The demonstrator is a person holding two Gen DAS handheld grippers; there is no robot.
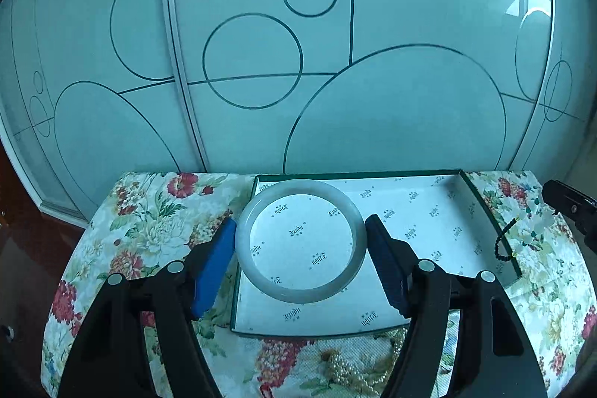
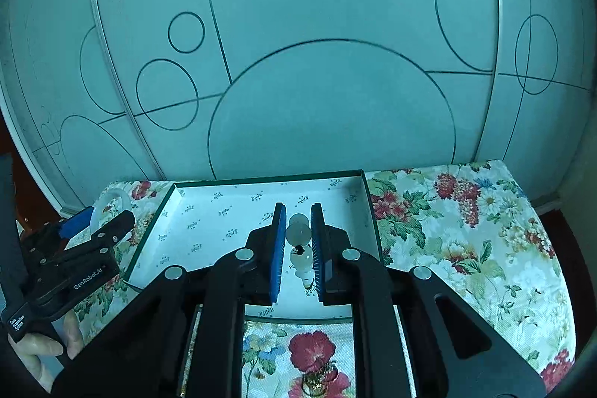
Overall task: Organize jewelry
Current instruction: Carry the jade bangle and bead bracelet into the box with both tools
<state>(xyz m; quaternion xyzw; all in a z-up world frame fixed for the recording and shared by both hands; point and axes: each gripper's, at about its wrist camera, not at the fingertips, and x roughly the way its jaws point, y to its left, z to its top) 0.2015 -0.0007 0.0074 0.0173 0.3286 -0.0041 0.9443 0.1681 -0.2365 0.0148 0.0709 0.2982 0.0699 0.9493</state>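
My left gripper (image 1: pixel 301 222) is shut on a pale jade bangle (image 1: pixel 306 295), its blue pads pressing the ring's two sides. It holds the ring level above the left part of an open green box (image 1: pixel 358 173) lined with white printed paper. My right gripper (image 2: pixel 298 211) is shut on a bead bracelet (image 2: pixel 298 234) of pale round beads, above the box (image 2: pixel 268 179). In the left wrist view the right gripper (image 1: pixel 571 207) shows at the right edge, and the bracelet (image 1: pixel 502 245) dangles from it with a dark bead strand. The right wrist view shows the left gripper (image 2: pixel 93 222) with the bangle (image 2: pixel 112 202).
The box sits on a small table under a floral cloth (image 1: pixel 149 211). A pearl necklace (image 1: pixel 354 372) lies on the cloth in front of the box, and a gold ring (image 2: pixel 317 385) lies near the front edge. Frosted glass sliding doors (image 1: pixel 261 62) rise behind. A hand (image 2: pixel 41 349) holds the left gripper.
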